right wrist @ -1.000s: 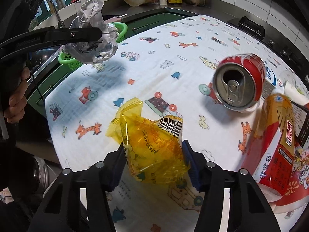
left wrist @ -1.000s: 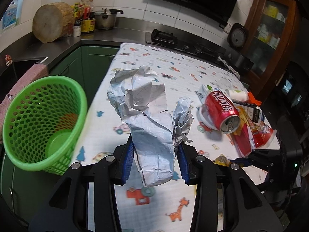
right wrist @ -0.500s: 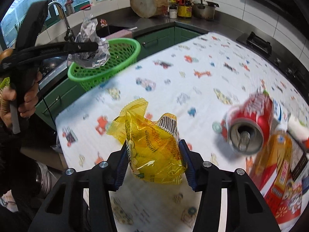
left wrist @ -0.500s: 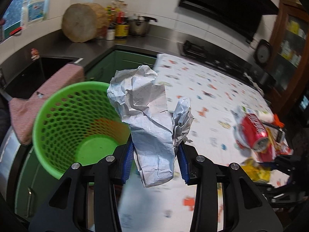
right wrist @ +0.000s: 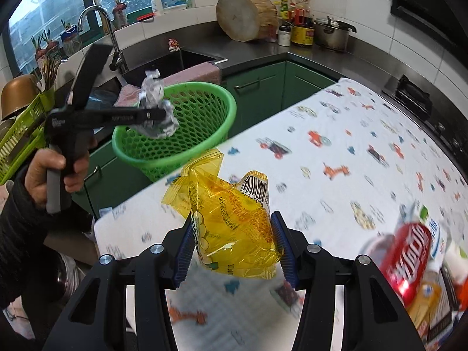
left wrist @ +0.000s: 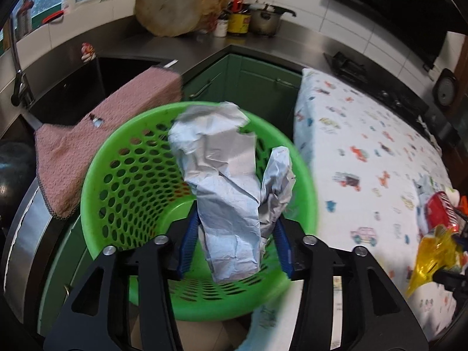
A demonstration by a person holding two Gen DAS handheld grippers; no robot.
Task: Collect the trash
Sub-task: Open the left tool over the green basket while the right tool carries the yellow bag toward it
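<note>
My left gripper hangs over the mouth of the green mesh basket with crumpled grey-white paper between its blue pads. The jaws are opening, and the paper still touches both pads. In the right wrist view that gripper and the paper sit above the basket's near rim. My right gripper is shut on a yellow plastic wrapper, lifted above the table's left edge. The same wrapper appears at the left wrist view's right edge.
A red soda can and more packaging lie on the cartoon-print tablecloth at the right. A pink towel drapes over the sink edge behind the basket. Green cabinets, a faucet and a person's hand are at the left.
My left gripper carried the paper leftward off the table to over the basket, and its pads have spread slightly. My right gripper lifted the yellow wrapper off the cloth and moved it toward the basket.
</note>
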